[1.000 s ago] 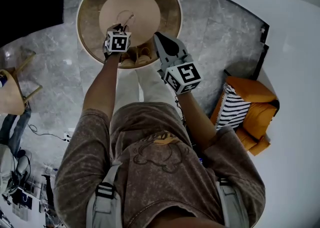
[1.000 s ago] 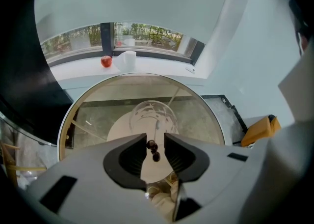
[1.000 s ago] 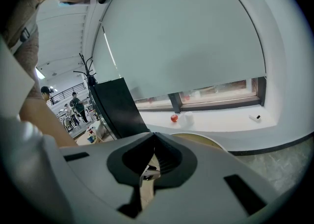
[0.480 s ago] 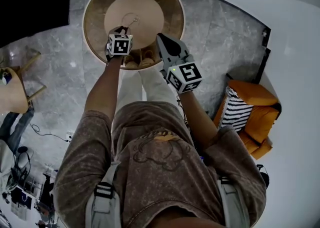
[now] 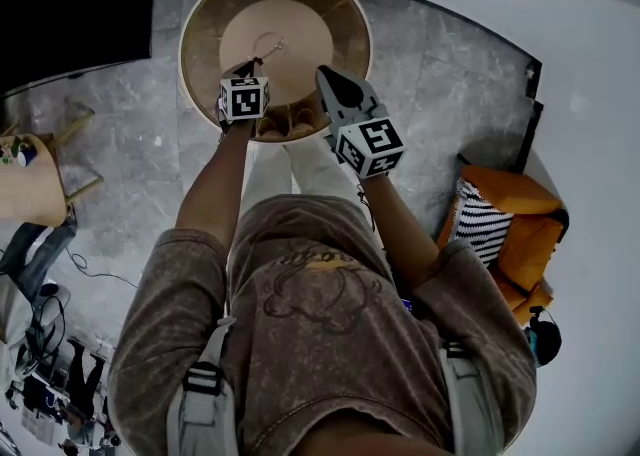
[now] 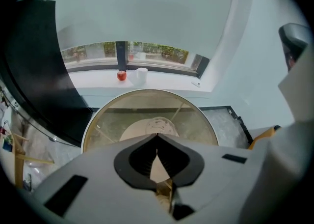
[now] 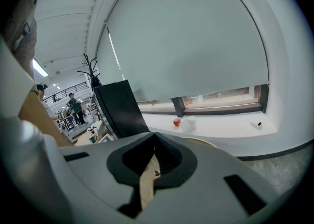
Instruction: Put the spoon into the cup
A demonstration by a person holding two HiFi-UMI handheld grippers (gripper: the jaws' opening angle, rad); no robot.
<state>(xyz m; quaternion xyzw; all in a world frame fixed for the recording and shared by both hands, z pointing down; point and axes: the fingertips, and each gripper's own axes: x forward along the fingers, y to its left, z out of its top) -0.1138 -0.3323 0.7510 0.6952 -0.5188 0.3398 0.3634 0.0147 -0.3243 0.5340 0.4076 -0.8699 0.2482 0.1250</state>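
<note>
A round wooden table [image 5: 200, 74] with a sunken middle stands in front of me. At its centre are a small clear cup [image 5: 265, 44], seen only as a faint ring, and a thin spoon [image 5: 279, 44] lying at its right. My left gripper [image 5: 247, 65] is shut and holds nothing, over the near part of the table. My right gripper [image 5: 323, 72], also shut and holding nothing, hovers at the table's near right. In the left gripper view, the left gripper [image 6: 157, 135] points at the cup [image 6: 159, 123]. In the right gripper view, the right gripper [image 7: 154, 134] faces the window.
An orange armchair [image 5: 525, 234] with a striped cushion [image 5: 478, 229] stands to the right. A small wooden side table [image 5: 25, 184] is at the left, a black panel [image 5: 70, 14] at the far left. A red apple [image 6: 121, 75] and a white cup [image 6: 141, 74] sit on the windowsill.
The whole view has slid a little, so the table now shows further right and lower. Both grippers stay shut at its near side, and the cup and spoon have not moved.
</note>
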